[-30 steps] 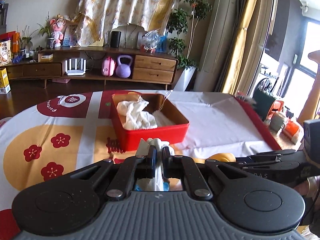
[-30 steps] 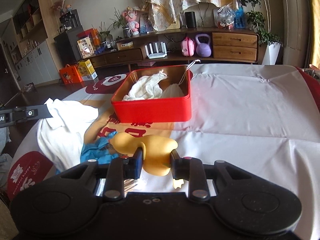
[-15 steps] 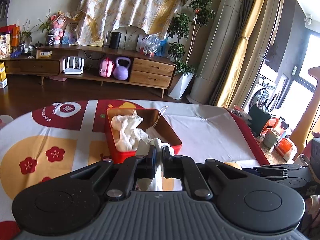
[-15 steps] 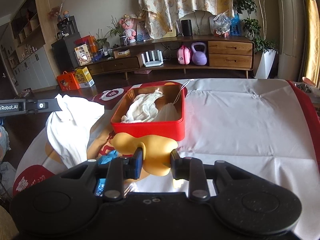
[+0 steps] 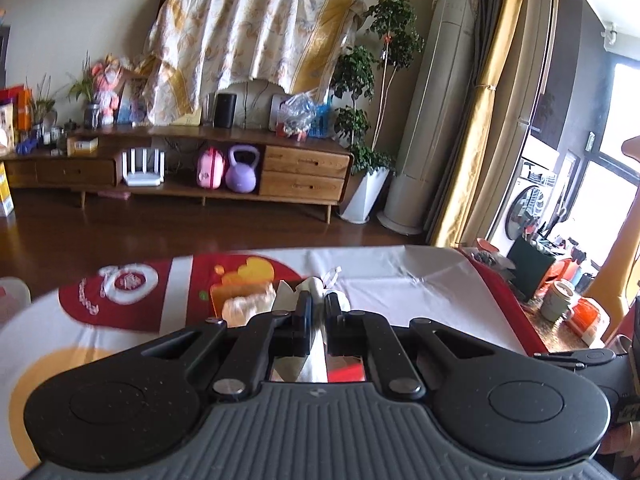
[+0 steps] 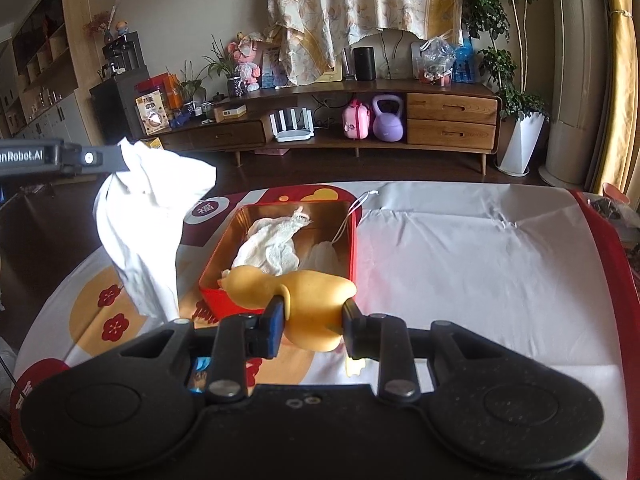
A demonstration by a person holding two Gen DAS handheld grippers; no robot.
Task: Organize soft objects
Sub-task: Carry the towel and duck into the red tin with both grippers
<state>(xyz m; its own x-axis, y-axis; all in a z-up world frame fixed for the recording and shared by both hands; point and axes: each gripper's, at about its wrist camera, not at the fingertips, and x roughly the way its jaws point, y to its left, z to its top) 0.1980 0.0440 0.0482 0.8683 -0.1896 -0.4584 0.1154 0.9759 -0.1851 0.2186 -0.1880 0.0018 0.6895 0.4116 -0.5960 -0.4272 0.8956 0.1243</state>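
My left gripper is shut on a white cloth. In the right wrist view the cloth hangs from it high above the table, left of the red box. My right gripper is shut on a yellow soft duck toy, held above the box's near edge. The box holds a white knitted cloth and a small drawstring bag. In the left wrist view only a corner of the box shows behind the fingers.
The table wears a white, red and yellow cloth. A blue item lies on it under my right gripper. Cups and an orange container stand off the table's right edge. A wooden sideboard lines the far wall.
Both grippers have risen. The left has lifted the white cloth clear of the table. The right has carried the duck toy forward, from the table in front of the box to over its near edge.
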